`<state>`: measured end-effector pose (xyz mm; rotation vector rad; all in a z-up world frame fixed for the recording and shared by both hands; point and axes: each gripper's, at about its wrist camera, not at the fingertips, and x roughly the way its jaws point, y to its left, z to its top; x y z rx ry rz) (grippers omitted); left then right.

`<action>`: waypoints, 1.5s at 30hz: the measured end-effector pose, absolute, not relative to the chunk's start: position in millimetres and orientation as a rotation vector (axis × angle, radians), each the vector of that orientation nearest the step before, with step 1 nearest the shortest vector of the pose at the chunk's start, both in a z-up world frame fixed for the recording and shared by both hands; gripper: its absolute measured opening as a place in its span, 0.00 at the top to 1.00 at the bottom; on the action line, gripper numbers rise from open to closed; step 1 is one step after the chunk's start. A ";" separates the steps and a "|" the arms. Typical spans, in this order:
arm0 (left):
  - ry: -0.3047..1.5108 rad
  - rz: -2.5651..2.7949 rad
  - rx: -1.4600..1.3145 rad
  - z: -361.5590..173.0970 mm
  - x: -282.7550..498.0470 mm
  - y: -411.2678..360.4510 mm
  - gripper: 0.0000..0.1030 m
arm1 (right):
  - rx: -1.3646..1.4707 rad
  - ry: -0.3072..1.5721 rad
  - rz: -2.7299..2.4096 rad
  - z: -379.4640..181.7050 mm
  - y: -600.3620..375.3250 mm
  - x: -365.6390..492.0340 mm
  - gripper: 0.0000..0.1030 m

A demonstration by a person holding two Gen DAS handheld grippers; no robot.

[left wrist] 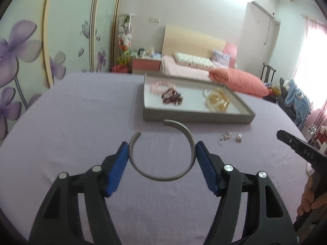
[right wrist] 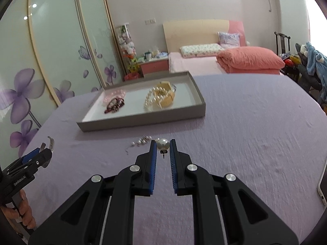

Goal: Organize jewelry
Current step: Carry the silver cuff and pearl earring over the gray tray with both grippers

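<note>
My left gripper [left wrist: 162,146] is shut on a silver open cuff bangle [left wrist: 161,176], its blue pads pressing both sides, over the purple cloth. My right gripper [right wrist: 162,143] is shut on a large pearl earring [right wrist: 162,144] held at the fingertips, its post hanging below. A grey tray [left wrist: 196,116] lies ahead, holding a pink bead bracelet [left wrist: 160,85], a dark red bead bracelet [left wrist: 171,98] and a gold watch with pearl strand [left wrist: 216,101]. The tray [right wrist: 143,123] also shows in the right wrist view. Small pearl earrings [right wrist: 141,140] lie on the cloth by the right fingertips.
The purple-covered table [left wrist: 61,122] spreads around the tray. A white phone [right wrist: 323,185] lies at the right edge. Behind are a pink bed [right wrist: 204,65], an orange duvet [right wrist: 251,59], floral wardrobe doors [right wrist: 51,61] and a chair with clothes [right wrist: 310,61].
</note>
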<state>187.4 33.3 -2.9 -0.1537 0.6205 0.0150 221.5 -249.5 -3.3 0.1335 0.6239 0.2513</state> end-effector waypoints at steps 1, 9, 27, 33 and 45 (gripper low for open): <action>0.600 0.013 -0.151 1.8 185.2 31.6 0.37 | 0.131 0.613 0.252 -1.0 -248.3 220.2 0.87; 0.496 -0.015 -0.122 22.4 184.0 13.9 0.37 | 0.115 0.544 0.269 14.4 -239.5 220.4 0.87; 0.348 -0.043 -0.090 61.4 242.0 -7.5 0.37 | 0.117 0.325 0.245 63.7 -234.7 263.1 0.87; 0.335 -0.027 -0.072 63.6 291.8 -10.7 0.37 | 0.120 0.310 0.271 68.5 -221.0 312.8 0.87; 0.508 -0.005 -0.146 13.4 394.8 4.9 0.37 | 0.208 0.618 0.278 6.0 -208.6 420.3 0.87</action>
